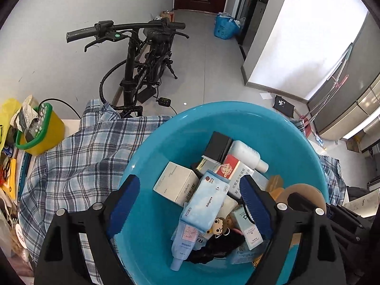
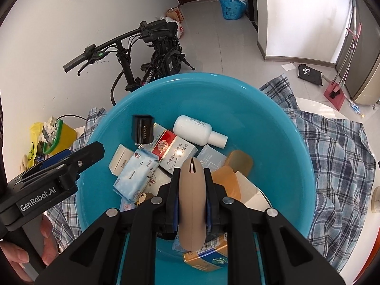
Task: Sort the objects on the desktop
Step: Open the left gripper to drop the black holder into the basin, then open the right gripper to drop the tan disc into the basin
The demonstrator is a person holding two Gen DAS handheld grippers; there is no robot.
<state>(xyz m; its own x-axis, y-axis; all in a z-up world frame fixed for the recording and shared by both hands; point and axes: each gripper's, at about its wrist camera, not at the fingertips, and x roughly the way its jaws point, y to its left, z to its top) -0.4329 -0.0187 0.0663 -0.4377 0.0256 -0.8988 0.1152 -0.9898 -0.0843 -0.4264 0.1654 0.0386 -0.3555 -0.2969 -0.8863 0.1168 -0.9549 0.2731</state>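
A blue plastic basin (image 1: 166, 142) (image 2: 273, 123) holds several small items: a white bottle (image 2: 194, 129), a red-and-white carton (image 2: 173, 153), a tissue pack (image 1: 205, 200) (image 2: 136, 175), a black box (image 1: 217, 146), a white box (image 1: 175, 184) and a tube (image 1: 184, 242). My left gripper (image 1: 190, 204) is open and empty above the basin's items. My right gripper (image 2: 192, 190) is shut on a beige computer mouse (image 2: 192, 204), held above the basin. The left gripper (image 2: 68, 166) also shows at the left of the right wrist view.
The basin sits on a blue plaid cloth (image 1: 78, 156) (image 2: 337, 156) over a table. A yellow bin (image 1: 40, 130) with a green rim stands at the left. A black bicycle (image 1: 140, 66) stands behind the table.
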